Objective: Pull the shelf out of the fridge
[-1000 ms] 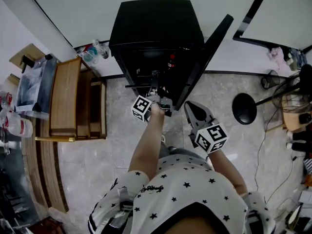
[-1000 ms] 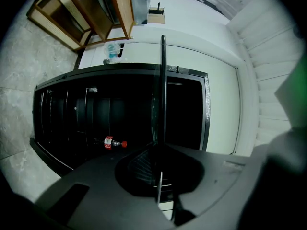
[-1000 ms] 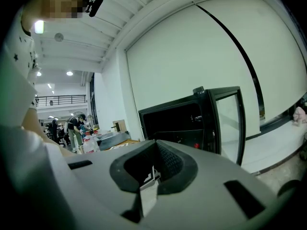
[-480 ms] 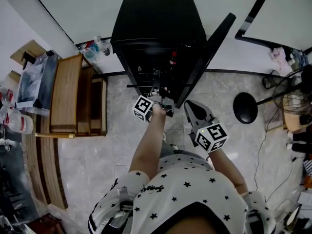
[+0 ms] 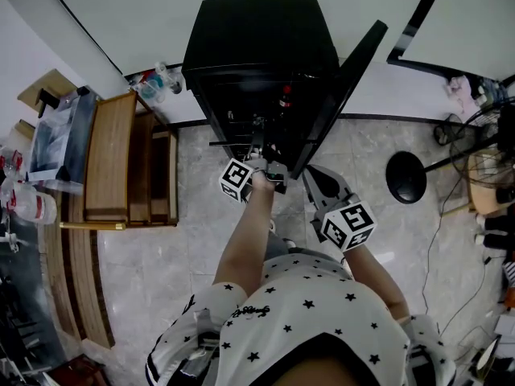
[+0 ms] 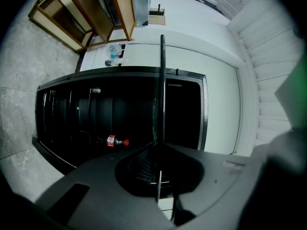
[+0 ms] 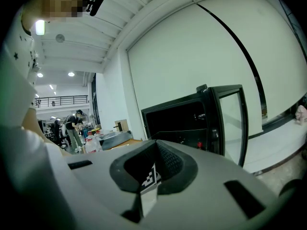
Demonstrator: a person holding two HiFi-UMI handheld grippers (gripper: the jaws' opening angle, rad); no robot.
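The black fridge point(image 5: 257, 34) stands at the top centre of the head view, its door point(image 5: 338, 95) swung open to the right. My left gripper point(image 5: 259, 153) reaches into the opening, shut on the thin front edge of the shelf point(image 5: 229, 142). In the left gripper view that shelf edge point(image 6: 162, 90) runs as a dark bar straight into the left gripper point(image 6: 160, 145). A red-capped bottle point(image 6: 112, 141) lies deeper inside. My right gripper point(image 5: 312, 174) hangs shut and empty beside the door; the right gripper point(image 7: 156, 143) faces the fridge point(image 7: 182, 119) from a distance.
A wooden rack point(image 5: 113, 163) stands left of the fridge, with plastic bottles point(image 5: 157, 83) by the wall behind it. A black round stand base point(image 5: 405, 178) and cables lie on the tiled floor at the right. People stand far off in the right gripper view.
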